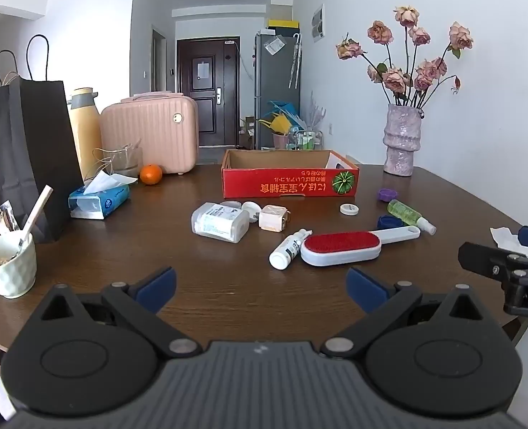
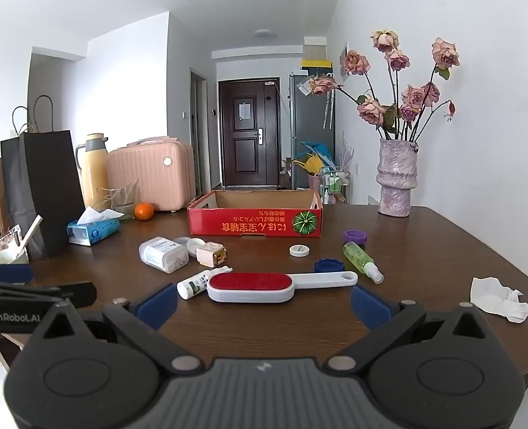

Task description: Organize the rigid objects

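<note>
Both grippers wide open, holding nothing, above the near edge of the table.

We find the left gripper (image 1: 260, 291) with its blue pads spread far apart over bare wood, touching nothing; the right gripper (image 2: 264, 304) stands likewise, jaws fully apart, just short of the lint brush (image 2: 260, 287). We note the brush lies flat, red face up, white handle pointing right, with a small white bottle (image 2: 198, 282) touching its left end. A green spray bottle (image 2: 361, 261), a blue cap (image 2: 329, 265) and a clear tub (image 2: 163, 254) lie scattered near it. The red cardboard box (image 2: 255, 222) sits open behind them, mid-table.
</note>
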### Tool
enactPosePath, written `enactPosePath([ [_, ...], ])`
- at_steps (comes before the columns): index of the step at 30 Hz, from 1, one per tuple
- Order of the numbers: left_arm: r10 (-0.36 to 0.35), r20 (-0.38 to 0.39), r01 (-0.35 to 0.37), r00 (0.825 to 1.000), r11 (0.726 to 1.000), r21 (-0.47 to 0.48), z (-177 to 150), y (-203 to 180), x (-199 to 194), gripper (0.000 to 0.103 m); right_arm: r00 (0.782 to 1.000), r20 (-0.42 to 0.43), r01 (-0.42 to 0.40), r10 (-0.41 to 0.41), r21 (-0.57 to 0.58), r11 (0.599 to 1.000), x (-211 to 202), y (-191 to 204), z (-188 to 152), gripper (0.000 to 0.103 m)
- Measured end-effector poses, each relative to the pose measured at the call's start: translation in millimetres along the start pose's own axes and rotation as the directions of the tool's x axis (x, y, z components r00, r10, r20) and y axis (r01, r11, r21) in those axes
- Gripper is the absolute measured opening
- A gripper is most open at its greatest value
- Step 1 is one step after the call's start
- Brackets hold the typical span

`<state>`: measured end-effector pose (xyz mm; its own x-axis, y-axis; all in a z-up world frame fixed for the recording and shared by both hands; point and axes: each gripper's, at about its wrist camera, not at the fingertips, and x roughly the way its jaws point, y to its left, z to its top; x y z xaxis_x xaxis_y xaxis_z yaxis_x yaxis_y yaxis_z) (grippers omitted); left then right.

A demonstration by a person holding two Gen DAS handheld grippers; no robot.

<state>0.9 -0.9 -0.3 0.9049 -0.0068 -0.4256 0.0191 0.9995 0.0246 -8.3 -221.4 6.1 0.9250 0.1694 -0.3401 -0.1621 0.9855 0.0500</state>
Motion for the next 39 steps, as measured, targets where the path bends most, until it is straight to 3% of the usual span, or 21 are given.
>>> enactPosePath([
  [1, -0.011, 0.04, 0.013, 0.999, 0.999, -0.046, 0, 3, -2, 0.103, 1.0, 0.0, 0.0, 0.0, 0.0, 1.0, 0, 0, 0, 0.103],
  [8, -0.005, 0.037, 0.007, 0.999, 0.999, -0.048, -4, 16, -11, 0.103, 1.0, -0.011, -0.006, 0.006, 0.009, 1.0, 0, 0, -1, 0.103],
  [39, 0.009, 0.019, -0.009, 1.0, 1.0, -0.021, 5, 1, -7, 0.103, 1.0, -0.006, -0.004, 0.004, 0.004, 1.0, 0, 0, -1, 0.103],
])
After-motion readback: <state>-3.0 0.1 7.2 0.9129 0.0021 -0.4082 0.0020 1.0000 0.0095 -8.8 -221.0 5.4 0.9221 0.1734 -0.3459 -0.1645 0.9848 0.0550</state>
